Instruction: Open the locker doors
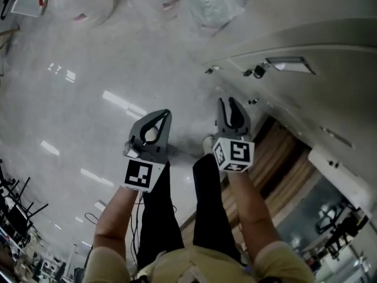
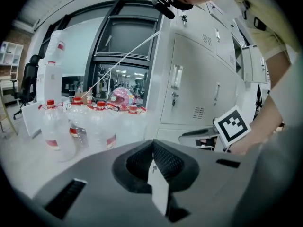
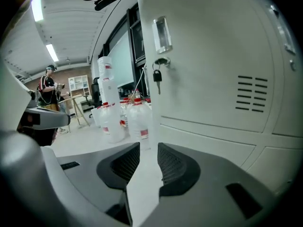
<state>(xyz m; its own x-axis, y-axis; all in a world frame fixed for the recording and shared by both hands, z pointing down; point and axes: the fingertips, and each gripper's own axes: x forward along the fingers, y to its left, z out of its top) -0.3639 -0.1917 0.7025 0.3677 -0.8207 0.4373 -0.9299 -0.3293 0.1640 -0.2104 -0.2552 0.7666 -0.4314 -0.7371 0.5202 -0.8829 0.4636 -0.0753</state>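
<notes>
The grey locker bank stands at my right. In the right gripper view its nearest door is closed, with a recessed handle, a key hanging in the lock and vent slots. My right gripper is open with nothing between its pads, short of the locker's corner edge. My left gripper is shut on nothing, held over the floor beside the right one. The left gripper view shows more closed doors and the right gripper's marker cube.
Several large water bottles with red caps stand on the floor ahead, left of the lockers. The person's legs are below the grippers. Chairs sit at the lower left. A person stands far off.
</notes>
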